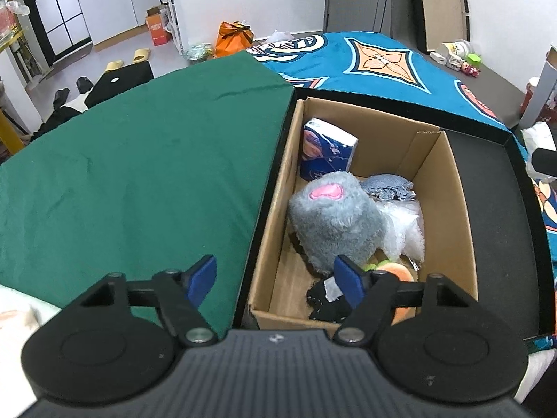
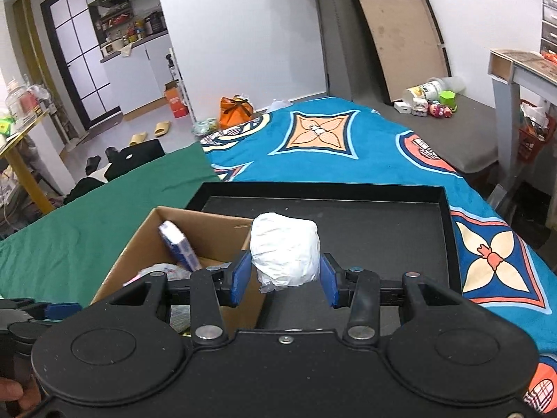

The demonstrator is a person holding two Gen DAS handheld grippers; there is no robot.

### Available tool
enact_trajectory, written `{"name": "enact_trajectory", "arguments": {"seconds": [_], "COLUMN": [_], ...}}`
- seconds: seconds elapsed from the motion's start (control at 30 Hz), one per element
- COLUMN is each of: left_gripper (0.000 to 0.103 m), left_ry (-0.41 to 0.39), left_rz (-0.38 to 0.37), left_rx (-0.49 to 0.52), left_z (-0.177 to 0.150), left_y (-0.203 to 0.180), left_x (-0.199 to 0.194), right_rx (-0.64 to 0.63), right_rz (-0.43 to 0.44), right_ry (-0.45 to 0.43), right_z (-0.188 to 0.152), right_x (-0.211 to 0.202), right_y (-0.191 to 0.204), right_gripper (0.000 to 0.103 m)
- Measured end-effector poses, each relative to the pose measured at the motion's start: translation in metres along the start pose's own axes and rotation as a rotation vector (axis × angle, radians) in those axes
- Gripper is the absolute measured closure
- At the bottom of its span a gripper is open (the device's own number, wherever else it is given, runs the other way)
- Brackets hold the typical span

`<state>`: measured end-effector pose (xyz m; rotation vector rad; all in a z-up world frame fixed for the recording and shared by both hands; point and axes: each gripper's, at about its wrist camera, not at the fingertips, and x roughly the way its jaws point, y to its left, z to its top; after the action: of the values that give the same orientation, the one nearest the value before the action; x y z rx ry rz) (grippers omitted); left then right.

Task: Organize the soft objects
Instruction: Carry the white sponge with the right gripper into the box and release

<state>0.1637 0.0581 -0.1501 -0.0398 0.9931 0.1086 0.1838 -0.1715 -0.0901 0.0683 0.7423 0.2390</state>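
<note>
Right fingers (image 2: pixel 285 280): I pinch a white crumpled bundle (image 2: pixel 284 252) between the blue pads, one pad on each side. It hangs clear above the black tray (image 2: pixel 400 216), just right of the cardboard box (image 2: pixel 139 240).

Left fingers (image 1: pixel 275 282): spread wide and empty, hovering over the near left edge of the cardboard box (image 1: pixel 449 188); one pad is above the green cloth (image 1: pixel 139 160), the other above the box contents.

Already in the box: a grey plush toy (image 1: pixel 334 219) with a pink patch, a blue tissue pack (image 1: pixel 327 153) standing at the far end, a grey-blue cloth piece (image 1: pixel 390 186), a clear bubble-wrap bag (image 1: pixel 407 230), something black (image 1: pixel 327 301) at the near end, and an orange-and-green soft item (image 1: pixel 397 271), partly hidden by my pad.

Done so far: by my judgement most of it; the box is well filled.

Left to do: the white bundle is not yet in the box. I see no other loose soft thing on the tray or the green cloth; a white object (image 1: pixel 539 139) at the right edge of the left view I cannot identify.

Setting: box sits inside the tray, on a bed with a blue patterned blanket (image 2: pixel 348 146).
</note>
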Motion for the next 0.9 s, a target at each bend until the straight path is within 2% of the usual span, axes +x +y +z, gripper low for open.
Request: {"name": "enact_trajectory", "arguments": {"seconds": [0.13,0.23,0.5,0.6,0.73,0.8,0.9], "left_gripper": [0.040,0.048,0.081,0.090,0.091,0.091,0.091], "left_ry": [-0.018,-0.019,0.003,-0.001,-0.005,-0.005,-0.007], "left_rz": [-0.030,-0.056,-0.117,-0.123,-0.153,-0.164,-0.156], "left_rx": [0.000,-0.026,-0.092,-0.118,-0.131,-0.129,-0.099], "left_z": [-0.003,-0.005,-0.009,-0.011,-0.012,-0.012,-0.011], "left_y": [0.003,0.009,0.027,0.034,0.042,0.043,0.040], "left_x": [-0.002,0.000,0.008,0.010,0.010,0.010,0.008], "right_rx": [-0.022,-0.036,-0.078,-0.092,-0.085,-0.087,-0.072], "right_rz": [0.007,0.014,0.033,0.040,0.067,0.078,0.064], "right_ry": [0.004,0.012,0.043,0.054,0.069,0.091,0.101], "right_z": [0.000,-0.001,-0.007,-0.010,-0.014,-0.016,-0.020], "right_x": [-0.002,-0.003,0.001,0.002,0.005,0.008,0.006], "right_y": [0.014,0.025,0.056,0.067,0.078,0.083,0.085], "right_gripper": [0.061,0.061,0.061,0.060,0.060,0.052,0.050]}}
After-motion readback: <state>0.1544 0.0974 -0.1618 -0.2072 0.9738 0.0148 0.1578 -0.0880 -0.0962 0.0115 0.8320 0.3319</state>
